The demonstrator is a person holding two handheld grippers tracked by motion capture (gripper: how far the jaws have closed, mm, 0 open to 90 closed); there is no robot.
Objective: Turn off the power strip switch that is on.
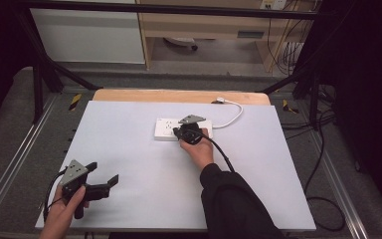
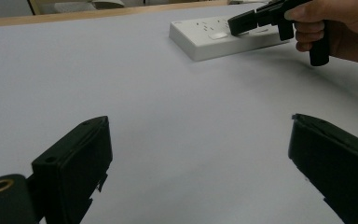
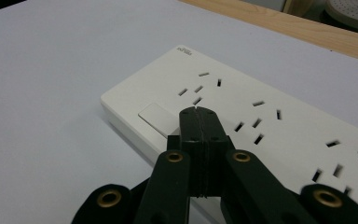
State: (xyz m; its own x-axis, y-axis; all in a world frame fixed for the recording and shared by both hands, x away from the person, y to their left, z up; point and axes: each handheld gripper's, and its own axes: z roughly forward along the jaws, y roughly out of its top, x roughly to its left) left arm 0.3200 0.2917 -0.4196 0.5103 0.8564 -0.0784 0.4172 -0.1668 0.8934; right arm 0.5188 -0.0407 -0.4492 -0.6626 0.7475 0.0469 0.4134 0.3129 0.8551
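A white power strip (image 1: pixel 165 129) lies at the middle of the white table top, its white cable (image 1: pixel 231 117) running to the back edge. My right gripper (image 1: pixel 178 132) hovers over the strip (image 3: pixel 270 116), jaws pressed together with nothing between them. Its tip (image 3: pixel 196 111) sits just beside the strip's flat switch button (image 3: pixel 156 116). From the left gripper view the strip (image 2: pixel 200 39) and the right gripper (image 2: pixel 235 23) appear far off. My left gripper (image 1: pixel 103 173) rests near the front left corner, open, its fingers (image 2: pixel 79 158) wide apart over bare table.
The white sheet (image 1: pixel 129 154) covers most of a wooden table (image 1: pixel 179 95). A black metal frame (image 1: pixel 40 74) surrounds the table. Black cables (image 1: pixel 323 199) lie on the floor at the right. Shelving stands behind.
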